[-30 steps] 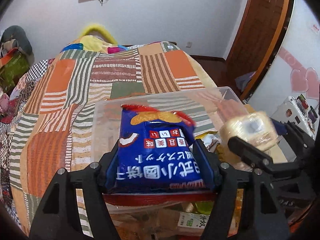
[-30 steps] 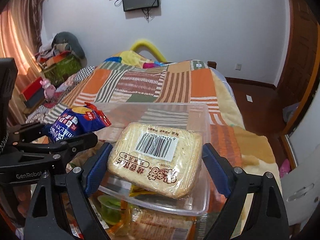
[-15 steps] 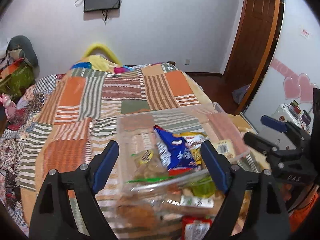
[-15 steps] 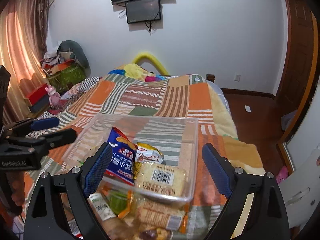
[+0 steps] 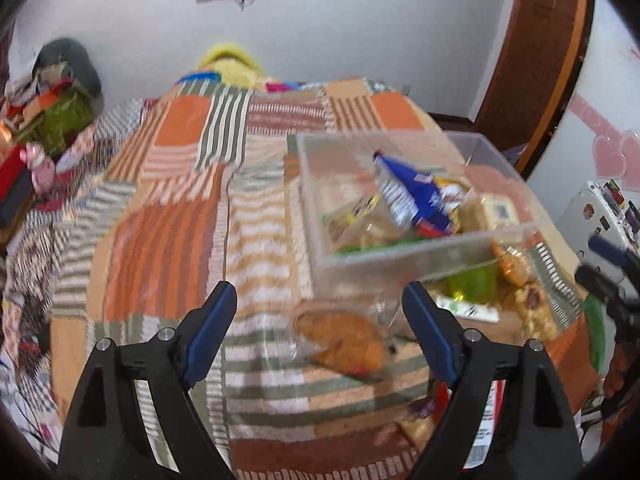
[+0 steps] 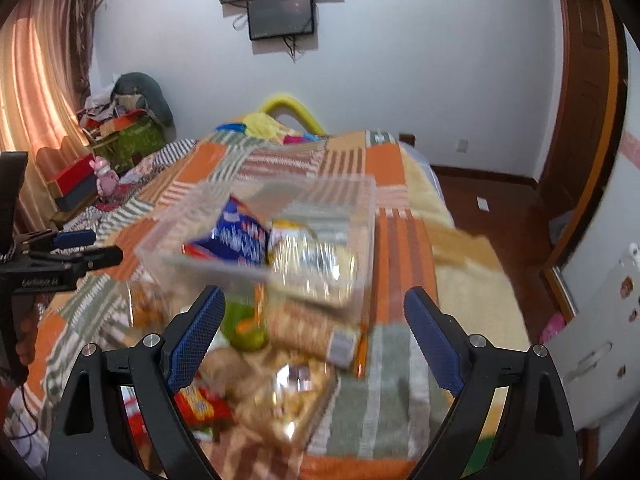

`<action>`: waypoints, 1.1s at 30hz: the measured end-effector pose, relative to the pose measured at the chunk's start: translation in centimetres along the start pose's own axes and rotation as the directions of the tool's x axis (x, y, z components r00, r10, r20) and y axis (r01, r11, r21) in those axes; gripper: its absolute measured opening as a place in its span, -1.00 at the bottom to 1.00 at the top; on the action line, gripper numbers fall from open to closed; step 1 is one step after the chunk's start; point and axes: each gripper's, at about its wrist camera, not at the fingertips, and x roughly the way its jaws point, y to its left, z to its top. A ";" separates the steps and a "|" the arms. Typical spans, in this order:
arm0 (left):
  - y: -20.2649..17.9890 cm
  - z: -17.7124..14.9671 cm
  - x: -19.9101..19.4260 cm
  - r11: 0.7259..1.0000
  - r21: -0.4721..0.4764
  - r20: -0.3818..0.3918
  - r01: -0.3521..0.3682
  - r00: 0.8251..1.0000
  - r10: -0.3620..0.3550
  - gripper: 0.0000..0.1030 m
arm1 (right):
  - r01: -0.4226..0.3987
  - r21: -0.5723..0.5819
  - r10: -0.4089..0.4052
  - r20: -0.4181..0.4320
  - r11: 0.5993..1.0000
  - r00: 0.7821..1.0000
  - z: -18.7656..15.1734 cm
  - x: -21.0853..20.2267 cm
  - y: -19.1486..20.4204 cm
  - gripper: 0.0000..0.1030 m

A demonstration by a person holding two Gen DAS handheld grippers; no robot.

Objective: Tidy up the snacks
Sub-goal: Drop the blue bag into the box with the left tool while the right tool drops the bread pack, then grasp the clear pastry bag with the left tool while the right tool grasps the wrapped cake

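A clear plastic box [image 5: 400, 254] [image 6: 256, 270] stands on the patchwork bedspread. In it lie a blue snack bag [image 5: 412, 196] [image 6: 236, 236] and a pale bread packet [image 6: 316, 268] [image 5: 496, 210]. Several loose snacks lie in front of the box: a golden pastry bag [image 5: 344, 342], a green jelly cup [image 5: 474, 282] [image 6: 244, 322], a biscuit packet [image 6: 312, 334]. My left gripper [image 5: 320, 328] is open and empty, back from the box. My right gripper [image 6: 314, 332] is open and empty above the loose snacks. Both views are blurred.
The bedspread [image 5: 168, 216] stretches left and back. A red snack packet [image 6: 200, 402] lies near the front edge. A bench with toys and bags [image 6: 100, 160] stands at the left. A door [image 6: 580, 100] and wooden floor are on the right.
Both grippers opened and dropped the blue bag and the bread packet into the box, then drew back. The left gripper swung left.
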 end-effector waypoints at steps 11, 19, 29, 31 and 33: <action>0.2 -2.5 3.6 0.999 -0.040 -0.064 0.012 0.998 -0.015 0.65 | 0.007 0.027 -0.004 -0.132 1.000 0.991 -4.1 2.6 0.5 0.71; -0.1 -3.0 4.0 0.998 -0.044 -0.035 0.040 0.998 -0.042 0.45 | -0.002 0.030 0.007 -0.150 1.000 0.989 -4.1 3.4 0.5 0.46; -0.2 -3.9 3.2 0.997 -0.048 -0.043 0.064 0.997 -0.066 -0.02 | -0.039 0.034 0.044 -0.148 0.999 0.988 -4.8 3.2 0.7 -0.14; -0.3 -4.1 2.8 0.998 -0.041 -0.043 0.057 0.997 -0.059 -0.04 | -0.039 0.029 0.043 -0.146 0.999 0.988 -4.9 2.9 0.6 -0.16; -0.4 -4.3 2.3 0.998 -0.036 -0.040 0.056 0.998 -0.057 -0.05 | -0.041 0.028 0.045 -0.142 0.999 0.989 -5.0 2.5 0.6 -0.16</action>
